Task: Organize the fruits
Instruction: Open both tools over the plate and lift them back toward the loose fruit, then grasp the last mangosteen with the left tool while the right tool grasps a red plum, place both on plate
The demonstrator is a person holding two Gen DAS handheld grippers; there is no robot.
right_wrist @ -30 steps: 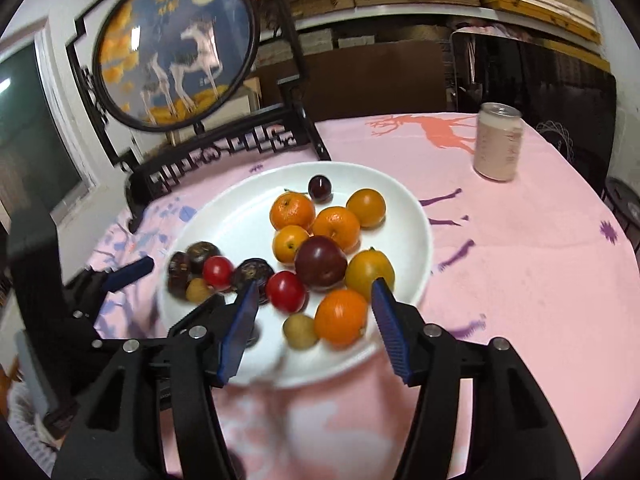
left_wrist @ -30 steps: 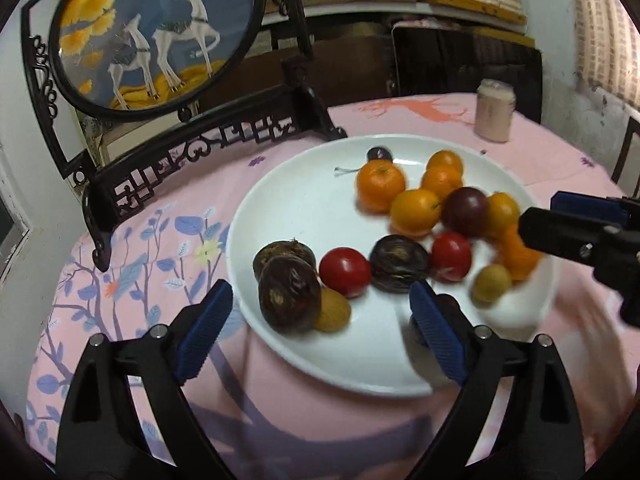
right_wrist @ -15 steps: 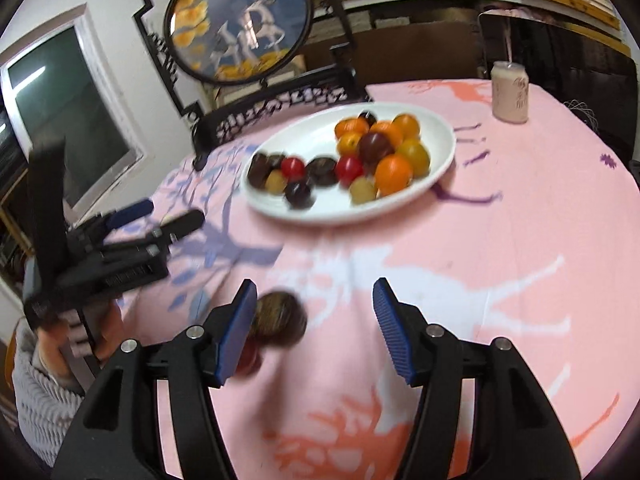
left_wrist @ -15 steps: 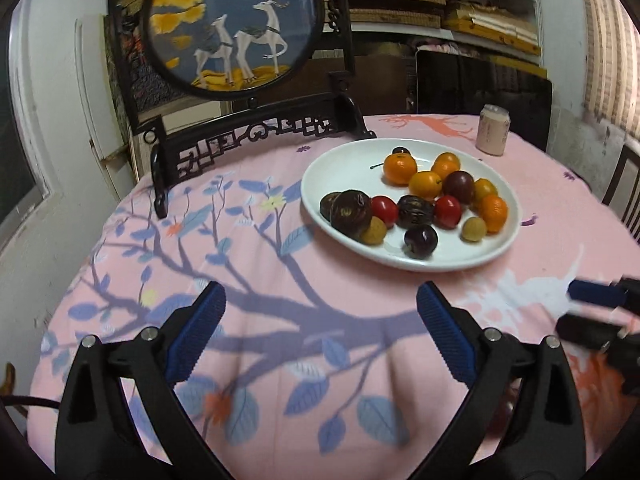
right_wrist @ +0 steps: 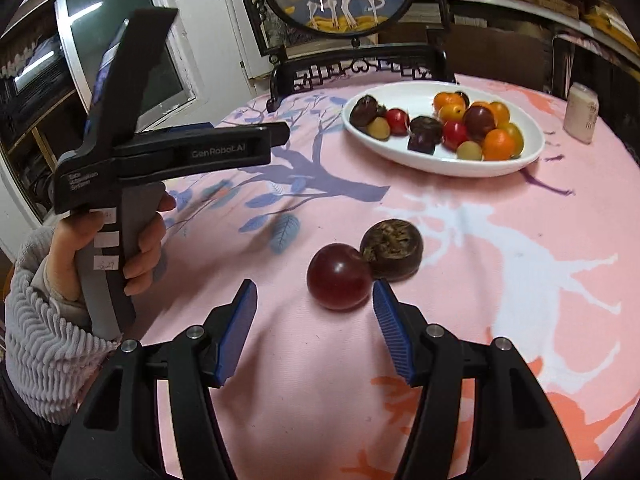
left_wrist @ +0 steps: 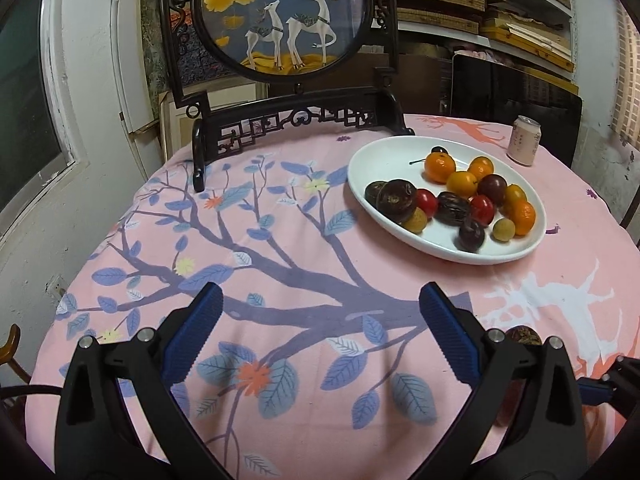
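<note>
Since the earlier frames both claws have been drawn back from the white plate (right_wrist: pixel 528 148), and a red plum (right_wrist: pixel 339 276) touching a dark brown fruit (right_wrist: pixel 393 249) has been left on the pink table (right_wrist: pixel 480 300). The right claw (right_wrist: pixel 316 328) and left claw (left_wrist: pixel 320 336) are held apart, empty. The plum, judged smooth, round and prone to rolling, is best taken across its middle, though the touching dark fruit crowds one side.

Far ahead of my jaws a dark carved stand (left_wrist: pixel 298 118) holds a round deer painting (left_wrist: pixel 280 16). Ahead and to the right stands a pale can (left_wrist: pixel 524 140). Beneath my jaws spreads the pink tree-patterned tablecloth (left_wrist: pixel 280 264)
</note>
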